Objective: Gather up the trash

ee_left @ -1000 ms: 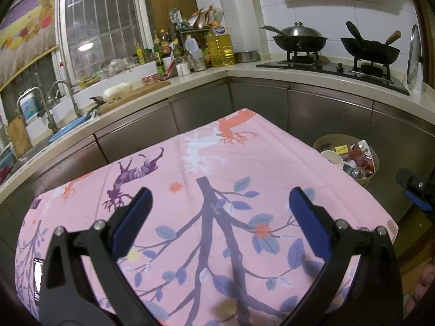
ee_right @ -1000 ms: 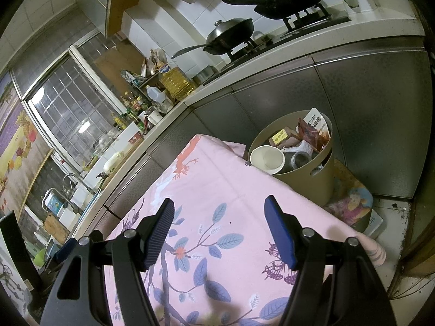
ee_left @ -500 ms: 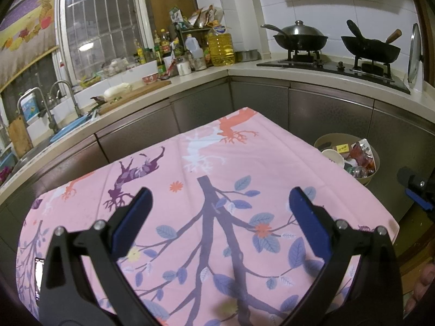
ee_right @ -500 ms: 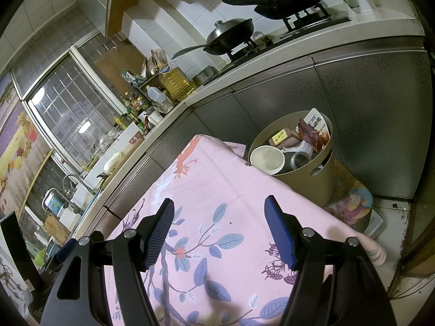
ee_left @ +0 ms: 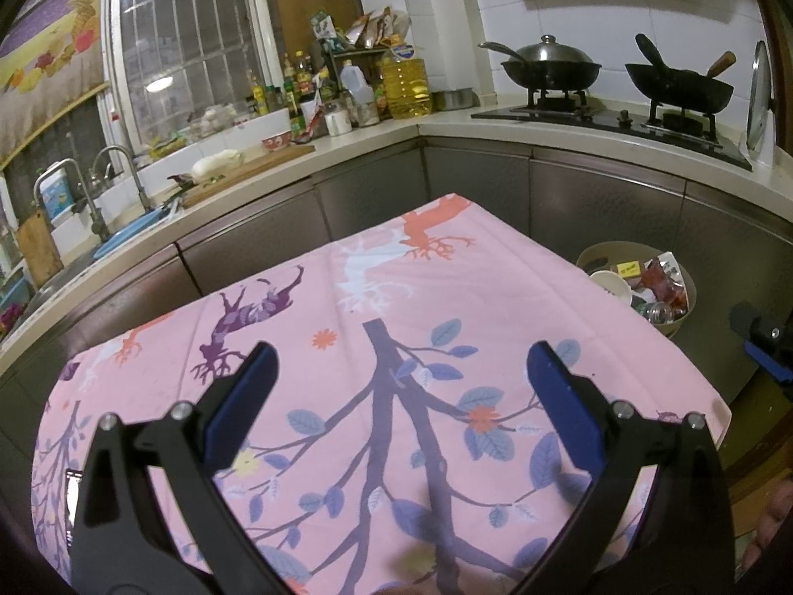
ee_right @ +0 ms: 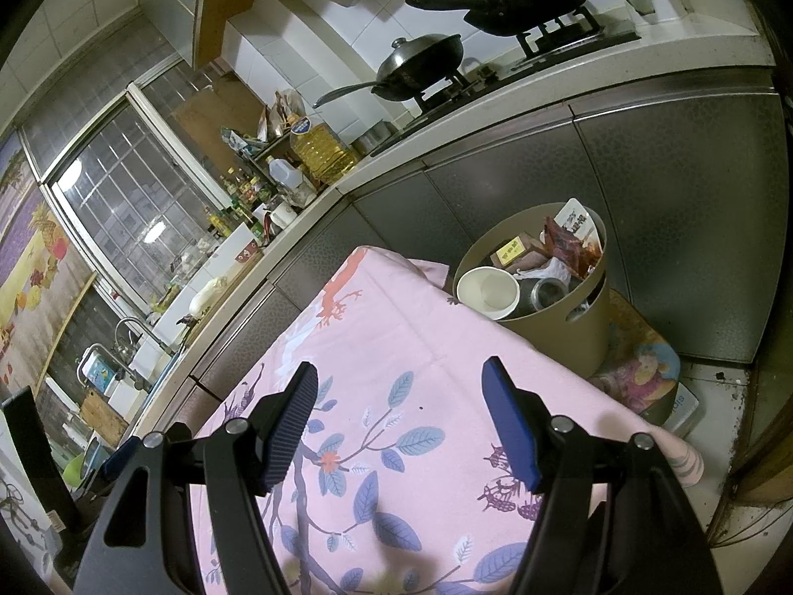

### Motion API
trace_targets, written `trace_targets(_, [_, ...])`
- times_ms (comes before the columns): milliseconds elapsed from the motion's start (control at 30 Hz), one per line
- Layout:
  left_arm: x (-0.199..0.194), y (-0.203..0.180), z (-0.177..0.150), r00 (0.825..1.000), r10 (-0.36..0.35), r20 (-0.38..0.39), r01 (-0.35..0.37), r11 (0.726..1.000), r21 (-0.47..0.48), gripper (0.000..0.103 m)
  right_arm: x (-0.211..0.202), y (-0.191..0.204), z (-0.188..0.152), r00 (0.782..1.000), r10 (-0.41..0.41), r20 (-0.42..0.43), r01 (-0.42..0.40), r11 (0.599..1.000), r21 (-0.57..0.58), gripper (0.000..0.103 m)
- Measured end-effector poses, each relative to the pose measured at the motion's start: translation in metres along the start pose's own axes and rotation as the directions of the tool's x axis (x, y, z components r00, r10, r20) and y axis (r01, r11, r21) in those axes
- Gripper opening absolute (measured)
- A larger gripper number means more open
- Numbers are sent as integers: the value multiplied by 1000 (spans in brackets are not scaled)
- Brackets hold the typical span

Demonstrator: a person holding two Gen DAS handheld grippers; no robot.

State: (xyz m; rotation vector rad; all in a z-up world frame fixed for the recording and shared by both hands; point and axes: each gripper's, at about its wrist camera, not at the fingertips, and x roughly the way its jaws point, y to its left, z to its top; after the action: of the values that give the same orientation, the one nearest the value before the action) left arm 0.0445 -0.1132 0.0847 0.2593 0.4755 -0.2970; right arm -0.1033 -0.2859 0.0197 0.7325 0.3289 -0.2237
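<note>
Both grippers, left gripper [ee_left: 399, 386] and right gripper [ee_right: 399, 419], hover spread and empty above the tablecloth [ee_left: 396, 297]; bin [ee_right: 560, 317] beside it already holds trash.

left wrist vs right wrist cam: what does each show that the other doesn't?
Left wrist only: the open left gripper, with the right gripper's fingertip at the frame's right edge.

Right wrist only: the open right gripper, the trash bin's outer wall with its handle cutout, and the printed mat under the bin on the floor.

Both: the pink tablecloth with no trash on it, the trash bin holding a paper cup and wrappers, and two woks on the stove.
</note>
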Motion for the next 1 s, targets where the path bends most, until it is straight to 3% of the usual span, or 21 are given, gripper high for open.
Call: trace_targets(1000, [-4,13,-2,1000,4,0,-4,1000,-1,97,0,2,-1,1000,-1,-2,1,1000,2,66])
